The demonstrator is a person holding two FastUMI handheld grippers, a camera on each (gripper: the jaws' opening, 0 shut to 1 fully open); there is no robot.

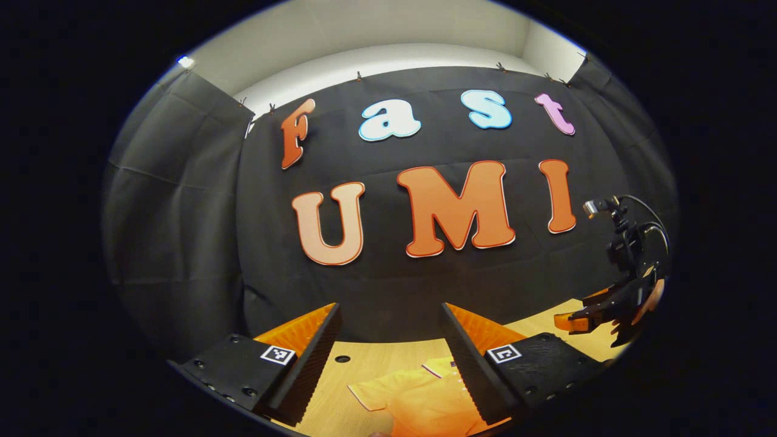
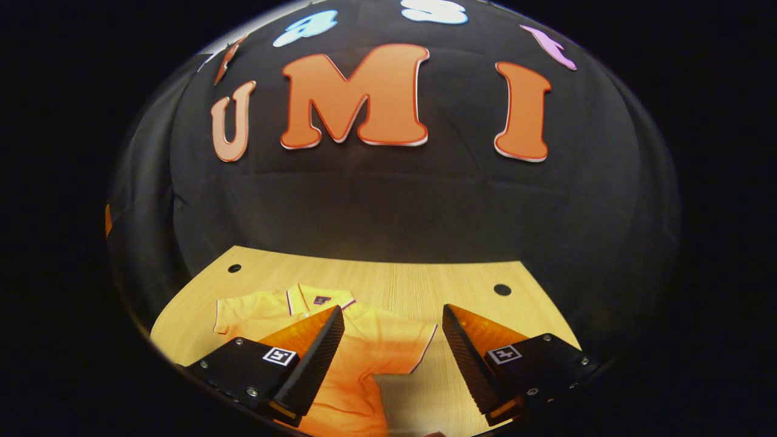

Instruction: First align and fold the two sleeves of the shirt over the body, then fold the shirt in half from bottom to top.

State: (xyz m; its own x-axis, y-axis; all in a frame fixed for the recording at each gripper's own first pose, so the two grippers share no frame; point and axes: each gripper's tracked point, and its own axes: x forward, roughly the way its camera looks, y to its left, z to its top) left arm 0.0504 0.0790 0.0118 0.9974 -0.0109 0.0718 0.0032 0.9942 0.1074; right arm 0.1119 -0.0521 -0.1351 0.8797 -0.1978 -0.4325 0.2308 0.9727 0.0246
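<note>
Surface: wooden table with round holes, black cloth wall behind it, seen in the right gripper view.
Shirt: orange shirt lies flat low in the right gripper view, collar toward the wall, both short sleeves spread out (neither folded yet, by the look of it).
Sleeves: one sleeve at lower left, the other sleeve near lower centre.
Left gripper: left gripper has its jaws wide apart and empty, raised above the table at the bottom of the left gripper view, pointing toward the wall with the shirt just below.
Right gripper: right gripper is also spread wide, holding nothing, hanging over the shirt's chest and tilted down; it shows too at the right edge of the left gripper view.
Step in hand: probably the first sleeve fold.
Doing it well: lower each gripper to a sleeve hem, pinch only the top layer, then carry both inward evenly so the edges line up with the body.
</note>
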